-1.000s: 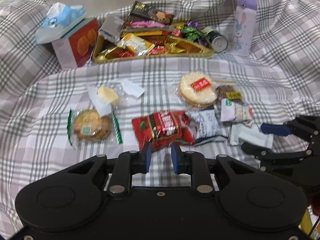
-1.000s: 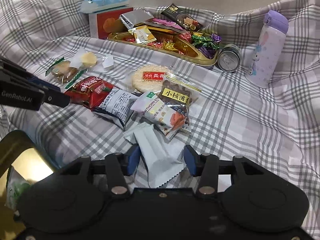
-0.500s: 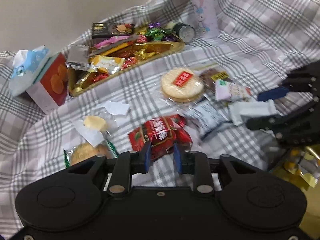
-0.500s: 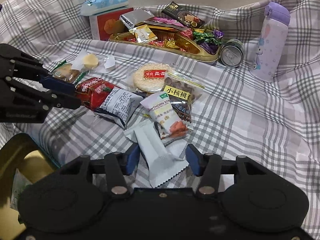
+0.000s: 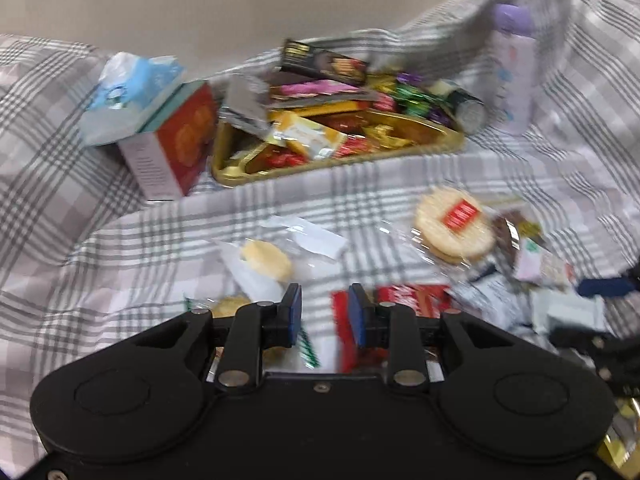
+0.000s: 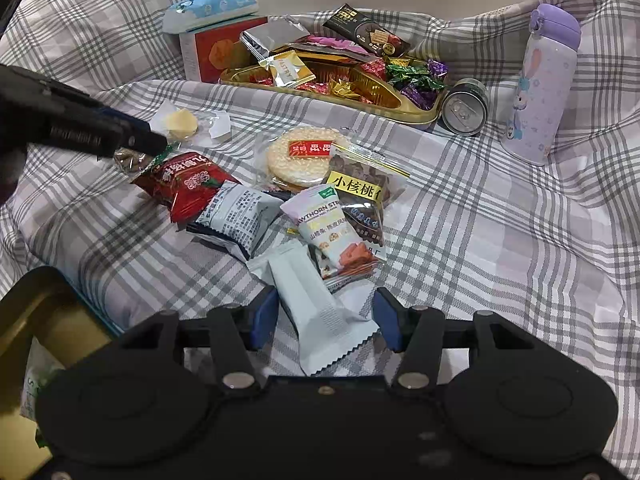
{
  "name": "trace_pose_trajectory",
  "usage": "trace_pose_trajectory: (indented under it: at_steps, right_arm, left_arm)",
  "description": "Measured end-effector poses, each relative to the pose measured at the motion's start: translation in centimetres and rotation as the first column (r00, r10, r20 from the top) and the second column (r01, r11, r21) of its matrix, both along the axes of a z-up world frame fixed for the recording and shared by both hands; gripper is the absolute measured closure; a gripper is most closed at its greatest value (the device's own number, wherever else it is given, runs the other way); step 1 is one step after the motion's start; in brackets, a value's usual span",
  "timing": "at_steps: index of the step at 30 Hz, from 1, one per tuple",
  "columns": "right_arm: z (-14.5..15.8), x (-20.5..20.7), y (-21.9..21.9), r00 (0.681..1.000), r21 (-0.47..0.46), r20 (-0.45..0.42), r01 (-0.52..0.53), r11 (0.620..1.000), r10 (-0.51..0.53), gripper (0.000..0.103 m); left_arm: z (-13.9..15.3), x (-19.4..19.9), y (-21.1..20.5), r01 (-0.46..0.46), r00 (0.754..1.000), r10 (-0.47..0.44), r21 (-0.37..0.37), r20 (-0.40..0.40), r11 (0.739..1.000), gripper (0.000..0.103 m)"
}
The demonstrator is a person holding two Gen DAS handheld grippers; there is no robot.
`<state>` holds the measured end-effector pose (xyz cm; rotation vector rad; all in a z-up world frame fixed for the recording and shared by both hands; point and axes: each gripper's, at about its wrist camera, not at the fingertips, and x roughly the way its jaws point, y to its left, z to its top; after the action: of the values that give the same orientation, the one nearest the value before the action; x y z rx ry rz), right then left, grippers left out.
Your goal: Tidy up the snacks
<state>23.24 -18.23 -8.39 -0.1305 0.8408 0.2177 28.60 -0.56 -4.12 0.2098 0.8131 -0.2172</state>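
Note:
Loose snacks lie on the plaid cloth: a red packet [image 5: 412, 300] [image 6: 184, 184], a round rice cracker [image 5: 454, 224] [image 6: 300, 156], a walnut bag [image 6: 360, 184], a hawthorn packet [image 6: 328, 224] and a grey-white packet [image 6: 240, 216]. My left gripper [image 5: 325, 314] [image 6: 140, 140] is open over bare cloth, and the red packet's edge is just behind its right finger. A cookie packet [image 5: 230, 306] peeks out behind its left finger. My right gripper [image 6: 326, 318] [image 5: 592, 312] stands open astride a pale blue-grey packet [image 6: 316, 300], its pads clear of the wrapper.
A gold tray [image 5: 340, 166] [image 6: 416, 114] heaped with sweets sits at the back, beside a tissue box [image 5: 172, 144] [image 6: 212, 52]. A can [image 6: 466, 106] and a purple bottle [image 6: 540, 88] stand to the right. A small yellow cake [image 5: 266, 260] lies unwrapped. Another gold tray [image 6: 44, 312] is at lower left.
My left gripper has opened wider and shifted left, off the red packet toward the cookie packet. My right gripper has opened slightly and stayed over the pale packet.

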Motion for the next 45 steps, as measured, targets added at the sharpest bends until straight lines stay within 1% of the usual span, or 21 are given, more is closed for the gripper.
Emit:
trace_pose_trajectory:
  at_steps: [1, 3, 6, 7, 9, 11, 14, 16, 19, 21, 25, 27, 29, 32, 35, 38, 41, 43, 45]
  right_arm:
    - [0.0, 0.0, 0.0, 1.0, 0.001, 0.001, 0.001, 1.0, -0.001, 0.047]
    - [0.0, 0.0, 0.0, 1.0, 0.001, 0.002, 0.0, 1.0, 0.0, 0.046]
    - [-0.1, 0.0, 0.0, 1.0, 0.002, 0.002, -0.001, 1.0, 0.001, 0.045]
    - [-0.1, 0.0, 0.0, 1.0, 0.002, 0.003, -0.001, 1.0, 0.001, 0.044]
    - [-0.1, 0.0, 0.0, 1.0, 0.001, 0.005, -0.002, 1.0, 0.002, 0.043]
    - [-0.1, 0.0, 0.1, 1.0, 0.0, 0.005, -0.004, 1.0, 0.004, 0.041]
    - [-0.1, 0.1, 0.1, 1.0, 0.001, 0.004, -0.003, 1.0, 0.003, 0.04]
    - [-0.1, 0.1, 0.1, 1.0, 0.001, 0.004, -0.005, 1.0, 0.005, 0.04]
    - [-0.1, 0.1, 0.1, 1.0, 0.002, 0.003, -0.008, 1.0, 0.008, 0.04]
    - [-0.1, 0.1, 0.1, 1.0, 0.001, 0.004, -0.007, 1.0, 0.007, 0.04]
    - [-0.1, 0.1, 0.1, 1.0, 0.001, 0.006, -0.007, 1.0, 0.007, 0.04]
    - [-0.1, 0.1, 0.2, 1.0, 0.0, 0.007, -0.006, 1.0, 0.006, 0.04]
    - [-0.1, 0.1, 0.2, 1.0, -0.002, 0.007, -0.006, 1.0, 0.006, 0.039]
    - [-0.1, 0.1, 0.2, 1.0, -0.005, 0.007, -0.006, 1.0, 0.006, 0.04]
    - [-0.1, 0.0, 0.3, 1.0, -0.012, 0.009, -0.009, 1.0, 0.009, 0.04]
    - [-0.1, -0.1, 0.4, 1.0, -0.019, 0.012, -0.009, 1.0, 0.009, 0.04]
    - [0.0, -0.4, 0.6, 1.0, -0.03, 0.017, -0.015, 0.999, 0.016, 0.04]
    - [0.1, -0.5, 0.7, 1.0, -0.037, 0.016, -0.019, 0.999, 0.019, 0.044]
    - [0.3, -0.6, 0.7, 1.0, -0.041, 0.013, -0.026, 0.999, 0.026, 0.051]
  left_arm:
    - [0.1, 0.4, 0.3, -0.016, 1.0, 0.016, -0.002, 0.003, 1.0, 0.064]
    - [0.3, 1.2, 0.9, -0.045, 0.999, 0.045, -0.024, 0.006, 0.999, 0.054]
    - [0.4, 2.6, 2.1, -0.088, 0.996, 0.086, -0.096, -0.026, 0.991, 0.048]
    - [0.4, 3.2, 2.5, -0.099, 0.995, 0.094, -0.119, -0.047, 0.988, 0.048]
    - [0.0, 4.4, 2.9, -0.119, 0.99, 0.108, -0.136, -0.086, 0.984, 0.048]
    - [-0.5, 5.4, 3.0, -0.142, 0.985, 0.129, -0.114, -0.112, 0.983, 0.048]
    - [-1.0, 6.5, 3.1, -0.173, 0.979, 0.161, -0.088, -0.126, 0.981, 0.048]
    - [-1.0, 7.0, 3.9, -0.217, 0.971, 0.203, -0.106, -0.127, 0.97, 0.048]
    - [-0.9, 7.5, 5.2, -0.262, 0.959, 0.237, -0.167, -0.156, 0.95, 0.048]
    - [-1.0, 7.7, 5.5, -0.266, 0.957, 0.235, -0.183, -0.172, 0.946, 0.048]
    - [-1.8, 8.0, 4.7, -0.228, 0.957, 0.185, -0.185, -0.223, 0.956, 0.048]
    - [-2.0, 8.2, 3.9, -0.207, 0.959, 0.163, -0.177, -0.233, 0.962, 0.048]
    - [-2.4, 8.5, 3.0, -0.203, 0.958, 0.163, -0.159, -0.237, 0.966, 0.048]
    - [-2.8, 9.0, 2.4, -0.201, 0.957, 0.163, -0.148, -0.239, 0.968, 0.049]
    - [-2.8, 9.4, 2.1, -0.199, 0.957, 0.159, -0.153, -0.241, 0.968, 0.051]
    - [-2.6, 9.5, 2.3, -0.192, 0.955, 0.137, -0.197, -0.262, 0.961, 0.062]
    - [-2.2, 9.2, 2.6, -0.196, 0.953, 0.126, -0.243, -0.275, 0.95, 0.066]
    - [-1.8, 8.7, 2.7, -0.195, 0.957, 0.13, -0.245, -0.26, 0.95, 0.07]
    - [-1.2, 8.1, 2.8, -0.187, 0.962, 0.128, -0.242, -0.241, 0.952, 0.071]
